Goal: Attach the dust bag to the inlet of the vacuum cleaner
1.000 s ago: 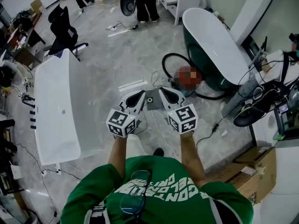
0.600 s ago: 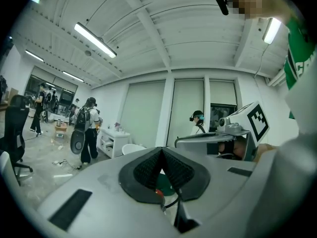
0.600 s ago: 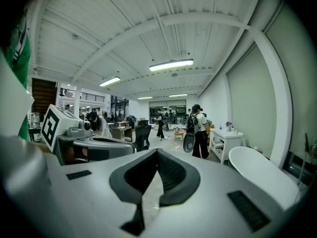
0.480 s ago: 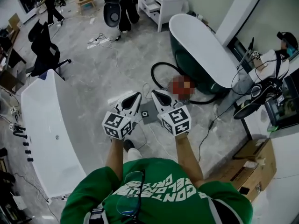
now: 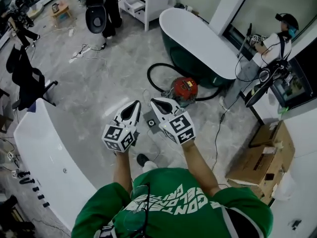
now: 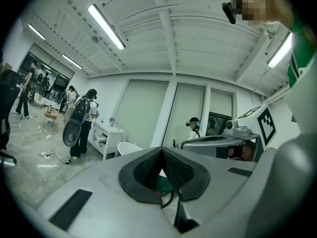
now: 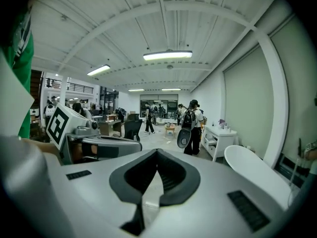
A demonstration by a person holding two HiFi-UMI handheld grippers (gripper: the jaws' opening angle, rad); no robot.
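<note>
The vacuum (image 5: 184, 88) is a round red canister with one black hose (image 5: 150, 76) looping off it. It sits on the floor ahead and right of my right gripper (image 5: 154, 101), against the green tub (image 5: 198, 41). I count one vacuum, one hose, two tubs (the second a white tub (image 5: 44, 148) left of my left gripper (image 5: 134, 104)) and one grey square (image 5: 150, 122) with a round hole, low between my grippers; I can't tell if it's the bag, and the vacuum's label is too small to read. Both grippers are closed, tips together, nothing pinched.
</note>
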